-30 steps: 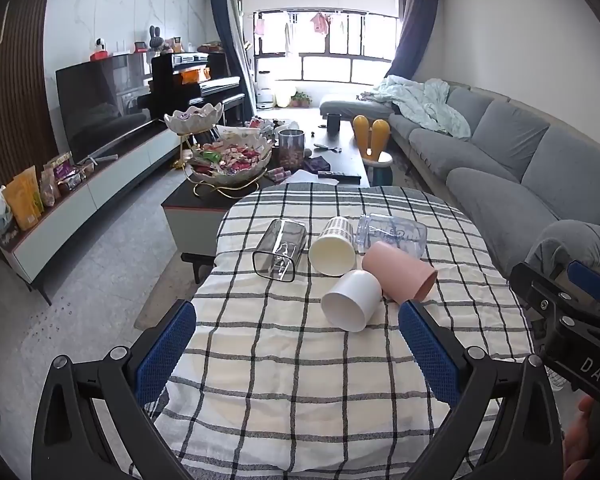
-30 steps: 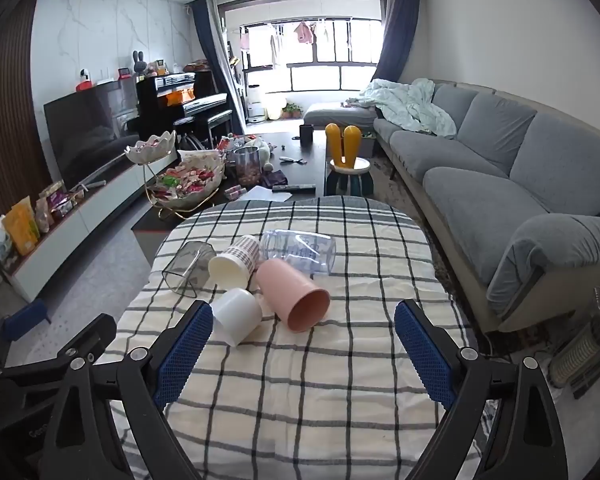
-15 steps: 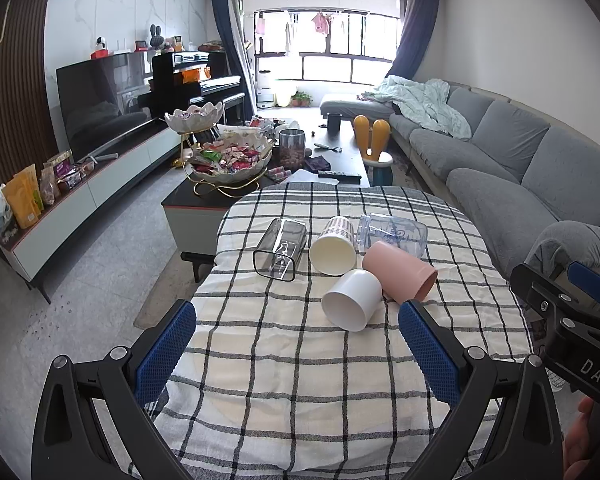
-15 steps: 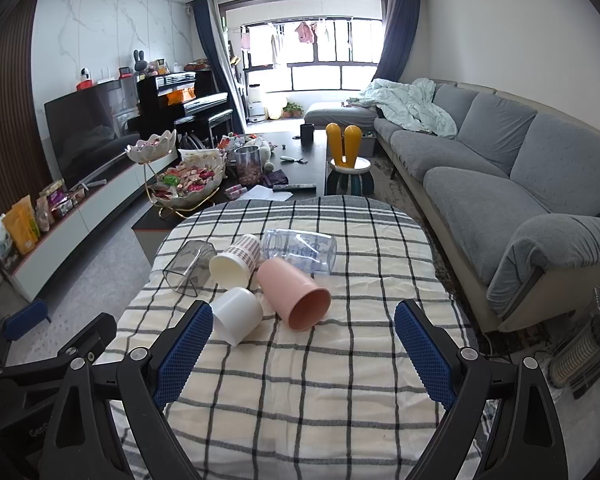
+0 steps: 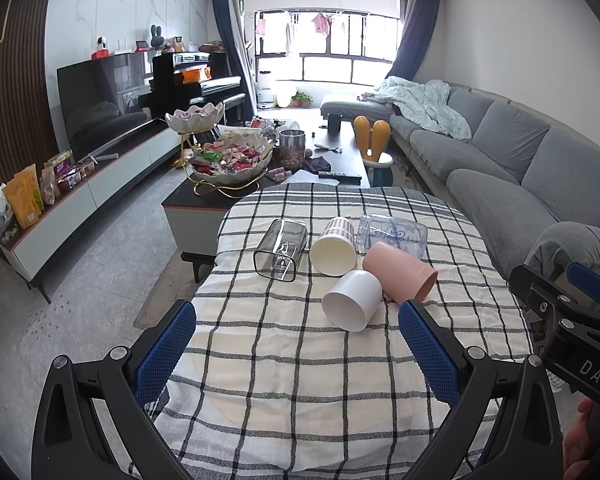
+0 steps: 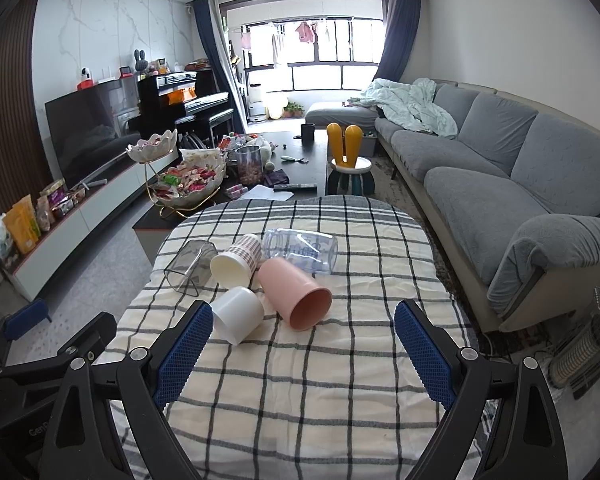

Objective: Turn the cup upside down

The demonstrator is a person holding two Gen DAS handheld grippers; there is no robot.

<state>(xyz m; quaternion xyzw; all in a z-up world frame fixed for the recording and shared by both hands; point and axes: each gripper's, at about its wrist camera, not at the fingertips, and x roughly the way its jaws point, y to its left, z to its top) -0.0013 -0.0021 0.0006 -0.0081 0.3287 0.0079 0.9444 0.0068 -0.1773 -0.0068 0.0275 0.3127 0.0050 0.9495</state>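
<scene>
change: none to speak of, both views match the frames from a second ago; cups and grippers in the same places
meaning: task not started, no cup touched or turned yet
left gripper (image 5: 296,344): jaws wide open, empty, hovering over the near part of the desk (image 5: 300,400), short of the cups
right gripper (image 6: 303,344): jaws wide open, empty, same hover, just beside the left one
white cup (image 5: 351,300): on its side, mouth toward the cameras, nearest to both grippers, touching the pink cup
pink cup (image 5: 399,276): on its side, mouth to the right and toward the cameras
checked cup (image 5: 333,246): on its side behind the white one
clear square cup (image 5: 280,250): on its side, far left of the group
clear bottle-like cup (image 5: 391,234): on its side at the back
cloth: checked, covers the desk, lightly wrinkled
next (guess): reach forward to one cup, likely white or pink, grip its wall and set it mouth down
risk (guess): round cups may roll when nudged; the cluster is tight, so neighbours may get pushed
</scene>
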